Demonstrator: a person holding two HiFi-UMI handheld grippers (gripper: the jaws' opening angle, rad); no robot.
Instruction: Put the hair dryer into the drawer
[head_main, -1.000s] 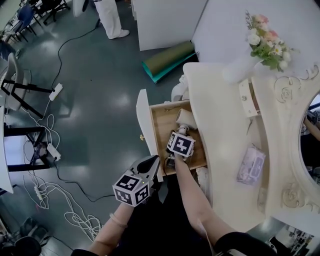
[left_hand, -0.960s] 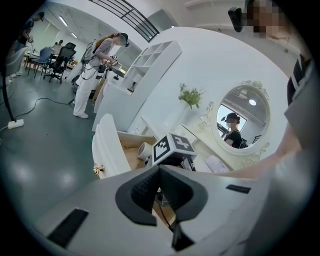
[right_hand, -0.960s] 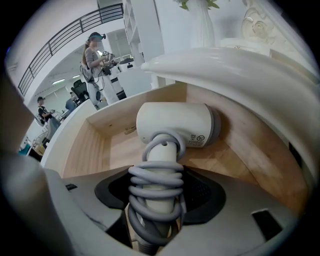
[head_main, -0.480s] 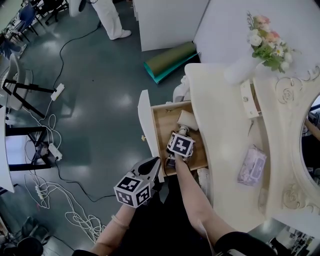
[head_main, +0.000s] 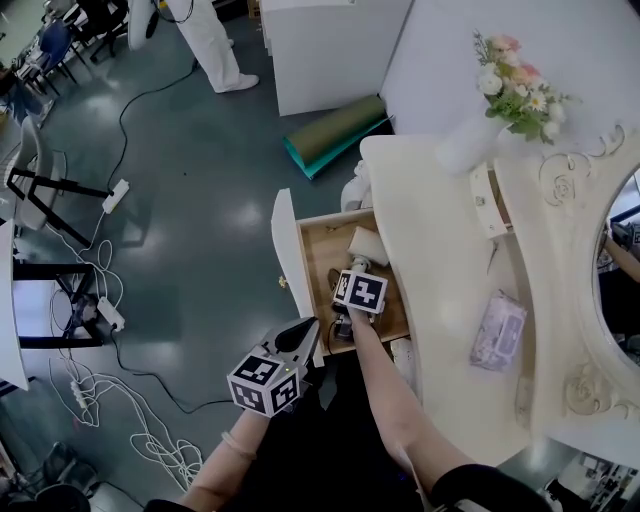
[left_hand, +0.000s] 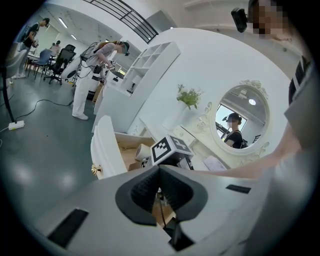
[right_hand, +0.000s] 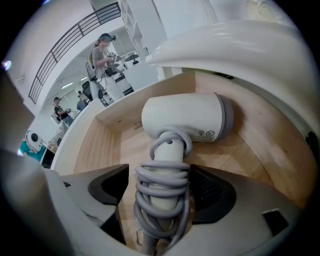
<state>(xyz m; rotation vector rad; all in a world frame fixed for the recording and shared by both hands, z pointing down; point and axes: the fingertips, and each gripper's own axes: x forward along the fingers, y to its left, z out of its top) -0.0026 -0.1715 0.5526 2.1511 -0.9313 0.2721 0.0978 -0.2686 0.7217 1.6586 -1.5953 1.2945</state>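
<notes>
Hair dryer (right_hand: 182, 117) lying flat on the floor of the open drawer (right_hand: 95, 150), cord-wound handle between right claw (right_hand: 162, 187) jaws just spread wide and off it, so apparently released; left claw (left_hand: 160, 169) closed, empty, outside the drawer.

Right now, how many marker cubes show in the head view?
2. One cube tops the left gripper, beside the drawer front; one on the right gripper over the drawer; its jaws have just been opening, the hair dryer's handle between them.
</notes>
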